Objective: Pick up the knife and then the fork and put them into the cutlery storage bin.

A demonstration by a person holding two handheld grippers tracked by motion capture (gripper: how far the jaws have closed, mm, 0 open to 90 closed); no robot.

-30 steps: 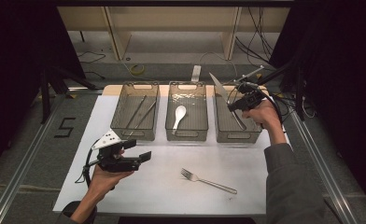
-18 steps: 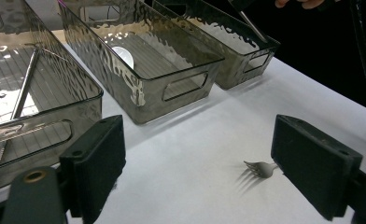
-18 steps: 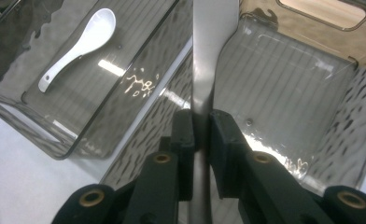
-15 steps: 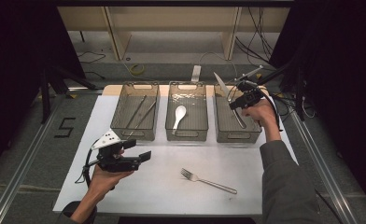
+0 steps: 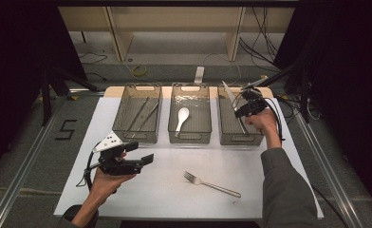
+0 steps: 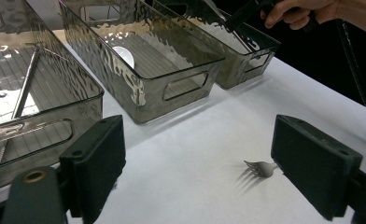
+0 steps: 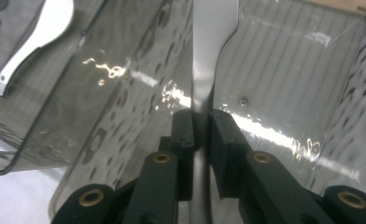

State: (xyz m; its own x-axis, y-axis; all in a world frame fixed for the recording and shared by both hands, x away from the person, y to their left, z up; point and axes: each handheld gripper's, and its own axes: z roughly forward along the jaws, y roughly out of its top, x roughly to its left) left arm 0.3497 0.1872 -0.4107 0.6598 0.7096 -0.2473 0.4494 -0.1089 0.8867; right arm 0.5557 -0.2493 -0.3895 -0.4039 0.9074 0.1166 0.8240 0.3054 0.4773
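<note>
Three bins up top: left bin [image 5: 137, 114] has chopsticks [image 5: 141, 114], middle bin [image 5: 190, 113] a white spoon [image 5: 181, 118]. Right gripper [image 5: 247, 108] jaws clamp a knife [image 5: 231, 100] over the right bin [image 5: 238, 124]; left gripper [image 5: 127, 161] jaws gape, empty.

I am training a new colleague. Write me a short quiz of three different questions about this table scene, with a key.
1. True or false: the right gripper is shut on the knife.
2. Which bin holds the white spoon? A) left bin B) middle bin C) right bin
3. Fill in: the utensil that lies on the white table, outside the bins, is a ____.

Key:
1. True; its pads press on the knife above the right bin.
2. B
3. Fork; the left gripper is open, nothing between its pads.
</note>
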